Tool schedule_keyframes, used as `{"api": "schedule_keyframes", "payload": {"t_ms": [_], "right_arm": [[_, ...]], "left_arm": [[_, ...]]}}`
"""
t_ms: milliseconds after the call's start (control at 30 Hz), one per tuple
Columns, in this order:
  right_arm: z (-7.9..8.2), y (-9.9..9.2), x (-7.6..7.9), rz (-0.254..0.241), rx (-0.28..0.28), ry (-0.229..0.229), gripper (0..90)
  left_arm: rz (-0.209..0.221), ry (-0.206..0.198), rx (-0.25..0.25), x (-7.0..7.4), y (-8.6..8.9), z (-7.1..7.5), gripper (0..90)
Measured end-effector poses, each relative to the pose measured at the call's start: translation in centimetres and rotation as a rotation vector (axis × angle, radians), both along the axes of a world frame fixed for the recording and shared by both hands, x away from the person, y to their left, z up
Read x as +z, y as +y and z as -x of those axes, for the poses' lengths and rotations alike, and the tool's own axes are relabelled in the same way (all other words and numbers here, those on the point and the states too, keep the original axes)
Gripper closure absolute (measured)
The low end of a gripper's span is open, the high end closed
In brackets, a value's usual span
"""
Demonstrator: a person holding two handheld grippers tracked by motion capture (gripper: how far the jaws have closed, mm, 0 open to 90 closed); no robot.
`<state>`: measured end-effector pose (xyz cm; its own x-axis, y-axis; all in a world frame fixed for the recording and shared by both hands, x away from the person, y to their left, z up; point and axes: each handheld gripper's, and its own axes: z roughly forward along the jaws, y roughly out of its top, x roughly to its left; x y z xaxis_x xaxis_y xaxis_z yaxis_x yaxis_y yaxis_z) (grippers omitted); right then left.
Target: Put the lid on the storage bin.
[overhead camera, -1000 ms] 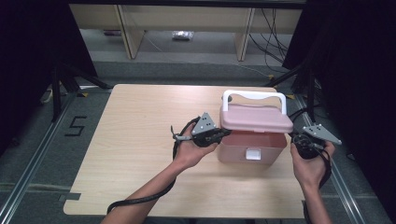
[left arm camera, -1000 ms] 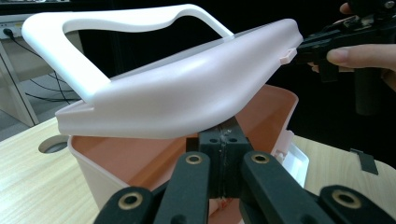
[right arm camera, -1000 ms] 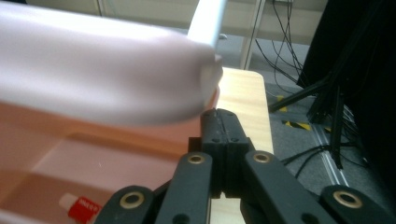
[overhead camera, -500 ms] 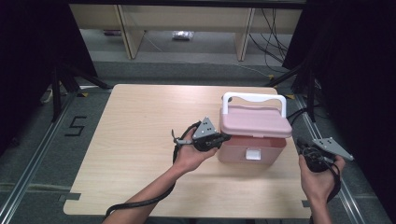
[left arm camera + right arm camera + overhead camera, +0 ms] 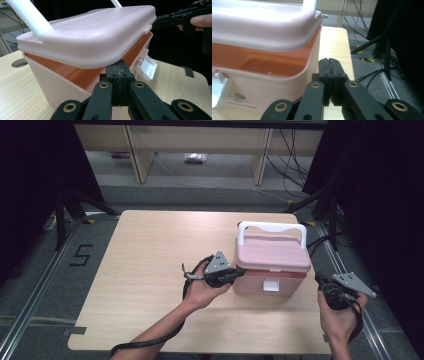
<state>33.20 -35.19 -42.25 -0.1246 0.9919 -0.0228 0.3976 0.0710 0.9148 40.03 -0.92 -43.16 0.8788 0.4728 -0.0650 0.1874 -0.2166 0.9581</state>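
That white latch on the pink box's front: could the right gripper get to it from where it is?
Probably yes. The right gripper sits beside the pink box, jaws shut, and nothing lies between it and the white latch; it would only need to swing round the front corner.

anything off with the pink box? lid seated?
Not seated. The lid of the pink box sits lifted on the left gripper side, showing an orange gap, and the white latch hangs unfastened. Nothing spilled or visibly damaged.
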Motion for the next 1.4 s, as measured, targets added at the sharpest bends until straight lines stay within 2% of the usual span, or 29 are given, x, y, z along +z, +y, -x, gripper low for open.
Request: {"api": "schedule_keyframes", "payload": {"t_ms": [33, 67, 100, 200, 233, 267, 333, 467, 500, 533, 567, 700, 733, 800, 833, 867, 933, 1000, 1033, 1067, 1100, 1133, 1167, 1200, 1267, 1300, 1333, 1367, 1400], "right_arm": [[0.1, 0.1, 0.0, -0.012, -0.012, 0.004, 89.7], [0.1, 0.0, 0.0, 0.001, -0.004, 0.001, 89.7], [0.2, 0.2, 0.0, -0.021, -0.013, 0.004, 89.7], [0.2, 0.0, -0.1, 0.008, -0.009, -0.003, 89.7], [0.4, 0.3, -0.1, -0.028, -0.026, 0.022, 89.6], [0.3, 0.1, -0.2, -0.007, -0.021, 0.009, 89.6], [0.3, 0.0, -0.3, -0.002, -0.008, 0.012, 89.6], [0.3, 0.1, -0.5, -0.031, 0.001, 0.016, 89.4], [0.4, 0.3, -0.5, -0.027, -0.025, 0.024, 89.4], [0.3, 0.1, -0.7, -0.008, -0.008, 0.012, 89.3], [0.4, 0.1, -0.7, -0.012, -0.007, 0.021, 89.3], [0.3, 0.1, -1.0, -0.006, -0.011, 0.017, 88.2], [0.5, 0.4, -1.1, -0.051, -0.026, 0.038, 88.0], [0.4, 0.0, -1.3, -0.002, -0.012, 0.022, 88.0], [0.5, 0.2, -1.5, -0.043, -0.019, 0.038, 87.8], [0.5, 0.1, -1.7, -0.025, -0.012, 0.033, 87.5], [0.5, 0.0, -1.9, -0.036, 0.0, 0.037, 86.9], [0.8, 0.3, -2.1, -0.056, -0.032, 0.065, 86.2], [0.6, 0.0, -2.3, -0.054, -0.006, 0.048, 85.8], [0.7, 0.0, -2.3, -0.044, -0.017, 0.06, 85.5], [0.6, 0.0, -2.6, -0.037, -0.017, 0.049, 84.9], [0.7, 0.1, -2.7, -0.052, -0.018, 0.057, 84.6], [0.7, -0.1, -2.8, -0.019, -0.012, 0.061, 84.3], [0.7, 0.0, -2.9, -0.054, -0.017, 0.063, 84.0], [0.8, -0.2, -3.3, -0.04, -0.017, 0.077, 83.6], [0.9, -0.1, -3.4, -0.068, -0.035, 0.077, 83.4], [0.8, -0.3, -3.7, -0.05, -0.018, 0.072, 83.1], [1.0, -0.1, -3.7, -0.06, -0.042, 0.087, 82.8], [1.0, -0.3, -3.9, -0.045, -0.027, 0.072, 82.6]], "left_arm": [[0.001, -0.005, -0.007, 0.0, 0.1, 0.1, 89.8], [0.0, -0.001, -0.004, 0.0, 0.1, 0.2, 89.8], [-0.008, -0.003, -0.008, 0.0, 0.2, 0.3, 89.8], [-0.012, -0.008, -0.017, 0.0, 0.5, 0.7, 89.8], [-0.007, -0.007, -0.016, 0.0, 0.7, 0.8, 89.8], [-0.008, -0.01, -0.017, 0.1, 0.8, 0.9, 89.8], [-0.008, -0.014, -0.018, 0.3, 1.1, 1.1, 89.8], [-0.011, -0.026, -0.02, 0.4, 1.8, 1.6, 89.8], [-0.009, -0.025, -0.017, 0.4, 2.0, 1.6, 89.8], [-0.01, -0.029, -0.014, 0.4, 2.3, 1.6, 89.8], [-0.004, -0.03, -0.012, 0.3, 2.6, 1.6, 89.8], [-0.01, -0.035, 0.019, 0.4, 4.2, 1.6, 89.6], [-0.004, -0.037, 0.029, 0.4, 4.7, 1.6, 89.6], [-0.011, -0.042, 0.049, 0.4, 5.7, 1.6, 89.6], [-0.017, -0.045, 0.058, 0.4, 6.3, 1.6, 89.5], [-0.019, -0.049, 0.069, 0.3, 6.8, 1.6, 89.4], [-0.024, -0.056, 0.091, 0.3, 8.0, 1.5, 89.0], [-0.027, -0.06, 0.119, 0.1, 9.2, 1.4, 88.0], [-0.029, -0.061, 0.128, 0.0, 9.7, 1.4, 87.5], [-0.031, -0.061, 0.143, -0.2, 10.4, 1.4, 87.1], [-0.037, -0.064, 0.155, -0.3, 10.9, 1.4, 87.0], [-0.036, -0.064, 0.164, -0.4, 11.4, 1.4, 87.1], [-0.037, -0.062, 0.177, -0.6, 12.0, 1.5, 87.0], [-0.029, -0.06, 0.188, -0.8, 12.6, 1.5, 86.8], [-0.032, -0.052, 0.219, -1.2, 13.8, 1.7, 86.6], [-0.03, -0.05, 0.24, -1.5, 14.6, 1.8, 86.3], [-0.025, -0.052, 0.249, -1.7, 15.1, 1.9, 86.1], [-0.025, -0.047, 0.268, -2.1, 15.9, 2.0, 85.8], [-0.025, -0.04, 0.282, -2.3, 16.3, 2.1, 85.4]]}}
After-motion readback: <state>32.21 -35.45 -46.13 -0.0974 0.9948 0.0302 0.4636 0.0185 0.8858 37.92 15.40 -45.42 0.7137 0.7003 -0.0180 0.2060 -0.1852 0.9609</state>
